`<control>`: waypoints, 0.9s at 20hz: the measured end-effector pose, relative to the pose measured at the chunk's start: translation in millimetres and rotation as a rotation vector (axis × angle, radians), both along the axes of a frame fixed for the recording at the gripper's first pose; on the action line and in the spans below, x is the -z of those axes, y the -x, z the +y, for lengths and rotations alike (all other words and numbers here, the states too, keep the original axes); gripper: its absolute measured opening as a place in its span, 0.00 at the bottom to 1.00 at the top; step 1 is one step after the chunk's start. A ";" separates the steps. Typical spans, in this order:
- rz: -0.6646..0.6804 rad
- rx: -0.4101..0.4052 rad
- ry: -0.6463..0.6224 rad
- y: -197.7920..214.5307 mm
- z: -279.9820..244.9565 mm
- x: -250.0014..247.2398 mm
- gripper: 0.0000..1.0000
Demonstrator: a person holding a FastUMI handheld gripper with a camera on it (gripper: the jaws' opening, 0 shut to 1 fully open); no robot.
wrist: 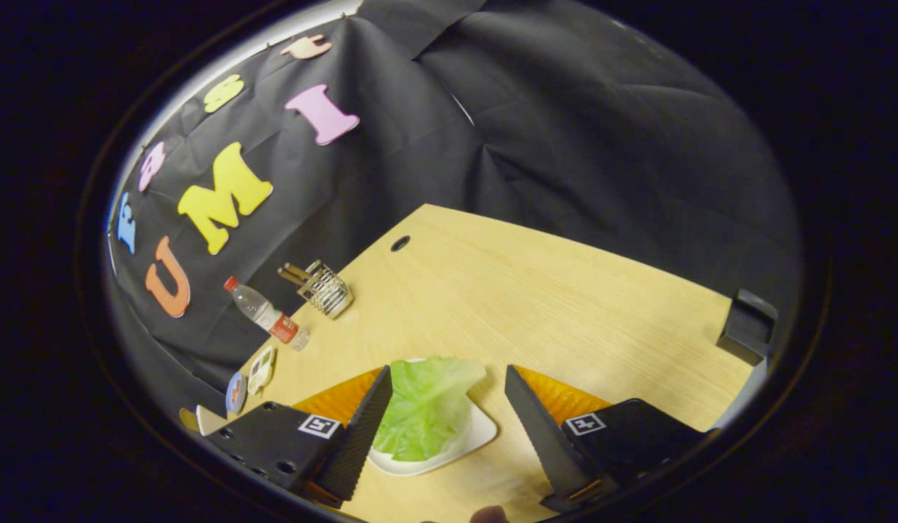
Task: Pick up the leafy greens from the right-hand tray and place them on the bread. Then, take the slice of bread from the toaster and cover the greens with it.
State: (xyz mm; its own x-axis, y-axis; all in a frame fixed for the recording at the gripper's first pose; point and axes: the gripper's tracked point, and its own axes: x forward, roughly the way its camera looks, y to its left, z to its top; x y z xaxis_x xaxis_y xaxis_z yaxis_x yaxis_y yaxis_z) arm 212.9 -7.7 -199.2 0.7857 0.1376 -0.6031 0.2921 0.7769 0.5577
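- Leafy greens (427, 407) lie on a white tray (472, 439) at the lower centre of the gripper view, between the fingers and closer to the left one.
- Gripper (449, 425) fingers stand wide apart, clamped on nothing; the left fingertip (376, 398) overlaps the leaf's edge, though contact cannot be told.
- Judging by its look, the leaf is light, soft and floppy, easily torn; pinching the thicker crumpled middle gently seems safest.
- Upper left, a wire rack (324, 289) and a water bottle (266, 314) sit on the wooden table (551, 305).
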 end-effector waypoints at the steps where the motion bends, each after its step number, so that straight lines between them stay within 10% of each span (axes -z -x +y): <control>1: 0.013 0.004 -0.019 -2.7 1.8 5.9 0.96; 7: 0.042 0.024 -0.097 -22.2 5.6 21.9 0.81; 15: 0.070 0.043 -0.108 -26.4 -4.4 29.2 0.02; 18: 0.030 0.028 -0.081 -27.7 -4.7 13.6 0.00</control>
